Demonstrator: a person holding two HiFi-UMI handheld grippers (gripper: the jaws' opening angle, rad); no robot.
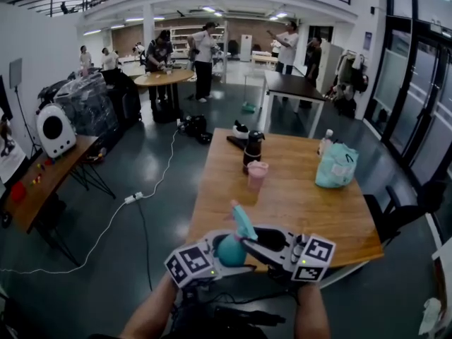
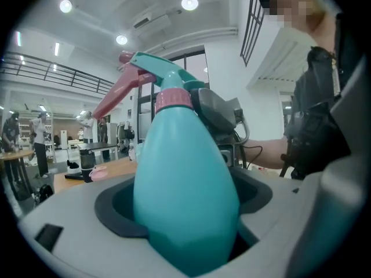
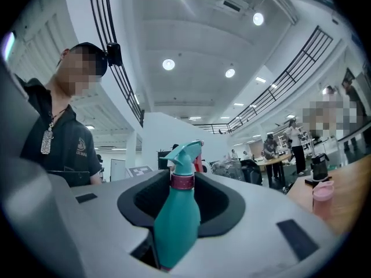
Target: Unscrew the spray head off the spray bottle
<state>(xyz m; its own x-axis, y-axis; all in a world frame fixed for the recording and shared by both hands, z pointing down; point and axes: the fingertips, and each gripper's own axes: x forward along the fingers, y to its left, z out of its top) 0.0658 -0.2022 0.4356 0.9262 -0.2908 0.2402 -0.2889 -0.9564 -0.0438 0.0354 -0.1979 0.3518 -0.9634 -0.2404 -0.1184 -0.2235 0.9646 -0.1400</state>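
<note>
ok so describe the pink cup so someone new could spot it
On the big wooden table ahead of the person, find the tall black flask toward the far left. The pink cup stands just in front of it, on the near side. It is the only pink thing standing on the table, shorter than the flask and left of the teal bag.
</note>
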